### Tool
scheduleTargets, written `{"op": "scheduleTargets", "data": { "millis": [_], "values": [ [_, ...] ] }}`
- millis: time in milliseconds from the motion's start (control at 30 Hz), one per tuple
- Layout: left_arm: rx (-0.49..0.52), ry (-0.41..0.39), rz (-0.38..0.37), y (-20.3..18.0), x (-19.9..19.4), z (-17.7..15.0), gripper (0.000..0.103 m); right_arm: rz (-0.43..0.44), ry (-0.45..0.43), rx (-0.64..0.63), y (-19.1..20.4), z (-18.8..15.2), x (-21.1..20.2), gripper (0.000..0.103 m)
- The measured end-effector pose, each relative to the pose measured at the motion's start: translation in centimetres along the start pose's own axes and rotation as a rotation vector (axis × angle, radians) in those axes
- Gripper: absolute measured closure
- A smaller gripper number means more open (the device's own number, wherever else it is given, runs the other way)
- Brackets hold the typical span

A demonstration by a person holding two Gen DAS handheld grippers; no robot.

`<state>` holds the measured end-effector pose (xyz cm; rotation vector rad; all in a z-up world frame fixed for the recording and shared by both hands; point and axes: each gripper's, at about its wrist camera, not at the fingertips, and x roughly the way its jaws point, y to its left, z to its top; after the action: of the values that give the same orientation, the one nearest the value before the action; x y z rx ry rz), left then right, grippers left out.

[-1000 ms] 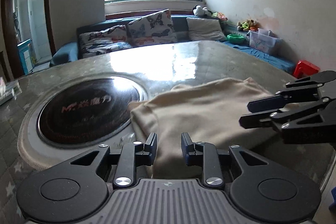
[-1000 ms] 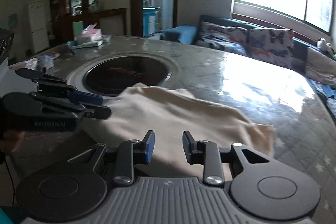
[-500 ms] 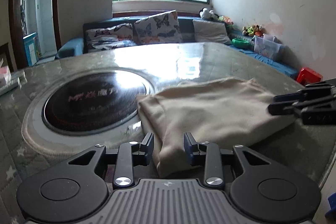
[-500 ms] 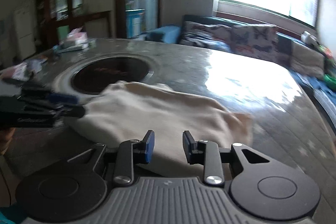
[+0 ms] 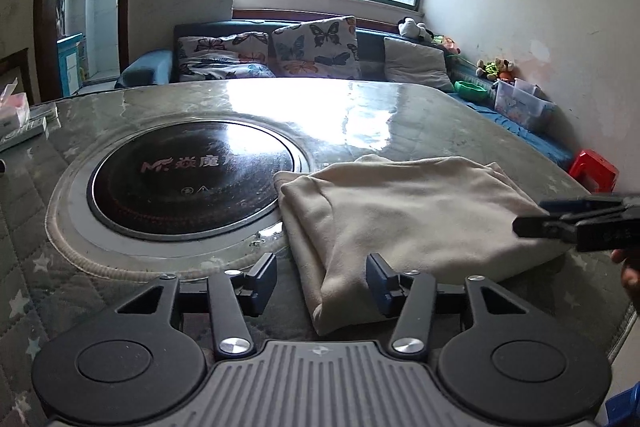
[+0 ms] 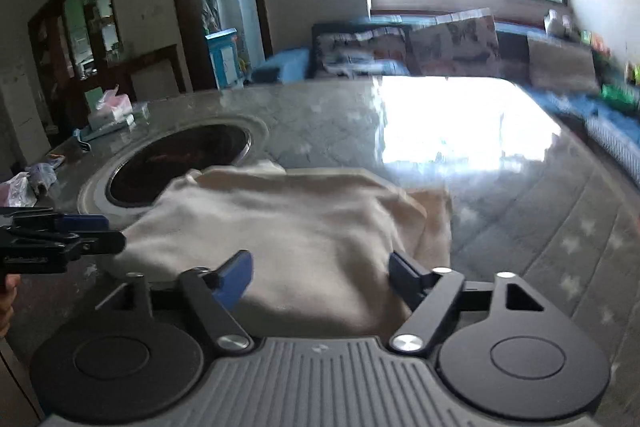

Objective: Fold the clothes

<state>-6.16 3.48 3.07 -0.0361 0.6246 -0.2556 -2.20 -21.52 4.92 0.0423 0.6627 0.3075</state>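
A cream garment (image 5: 408, 211) lies folded on the table, just right of the round black hob (image 5: 192, 175). My left gripper (image 5: 320, 271) sits at its near left corner, jaws opening; the corner lies between them and the pads do not press on it. The right gripper (image 5: 560, 223) juts in from the right over the garment's right edge. In the blurred right wrist view the garment (image 6: 288, 219) spreads between the opening jaws of my right gripper (image 6: 320, 263), untouched by the pads. The left gripper (image 6: 92, 239) shows at the left edge there.
The glass-topped table (image 5: 360, 115) has its near edge right under both grippers. A tissue box (image 6: 112, 107) and plastic bags (image 6: 24, 183) sit at its far left. Behind it stands a sofa with butterfly cushions (image 5: 312, 47), and a red stool (image 5: 594, 171) is at the right.
Both grippers' jaws have spread apart and let go of the garment, which now lies flat. The right gripper has drawn back toward the right edge of the left wrist view.
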Motion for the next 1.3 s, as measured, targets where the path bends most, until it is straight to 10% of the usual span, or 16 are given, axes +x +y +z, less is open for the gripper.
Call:
{"op": "scheduleTargets", "data": {
  "millis": [500, 1300],
  "values": [
    [-0.033, -0.017, 0.022, 0.1, -0.3, 0.8, 0.026, -0.282, -0.003, -0.017, -2.3, 1.2, 1.5, 0.007],
    [-0.055, 0.026, 0.067, 0.4, 0.7, 1.4, 0.000, -0.313, -0.019, -0.152, -0.3, 3.4, 3.9, 0.001]
  ]
}}
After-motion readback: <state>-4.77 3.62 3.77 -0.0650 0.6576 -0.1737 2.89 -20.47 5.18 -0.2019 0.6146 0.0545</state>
